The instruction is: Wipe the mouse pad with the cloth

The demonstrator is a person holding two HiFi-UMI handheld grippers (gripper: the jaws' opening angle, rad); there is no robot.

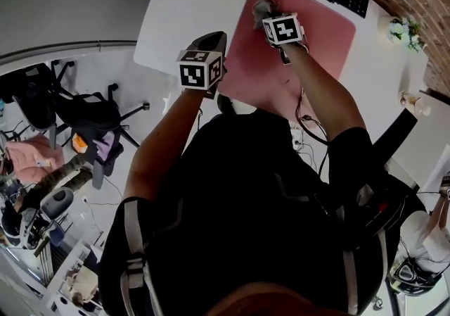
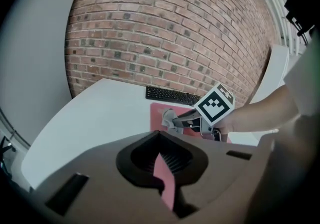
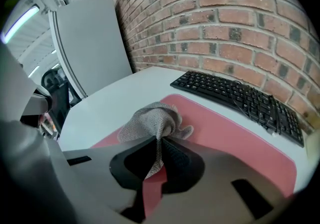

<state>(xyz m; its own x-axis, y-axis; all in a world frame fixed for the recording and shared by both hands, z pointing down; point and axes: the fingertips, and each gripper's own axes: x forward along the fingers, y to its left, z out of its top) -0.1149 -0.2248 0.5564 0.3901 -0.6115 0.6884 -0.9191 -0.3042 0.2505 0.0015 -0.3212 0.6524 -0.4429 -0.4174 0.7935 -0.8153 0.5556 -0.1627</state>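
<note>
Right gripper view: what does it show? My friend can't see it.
The right gripper has its jaws shut on a grey cloth, which rests on a pink mouse pad on a white table. A black keyboard lies behind the pad, along a brick wall.

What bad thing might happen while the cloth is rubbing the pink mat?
1. The right tongs pinch only a small fold of the cloth, so it might slip out on a hard stroke.
2. The cloth sits near the far edge of the mouse pad, close to the keyboard. A long push could bump the keys.
3. The left tongs are shut on nothing, so the pad might slide.
</note>
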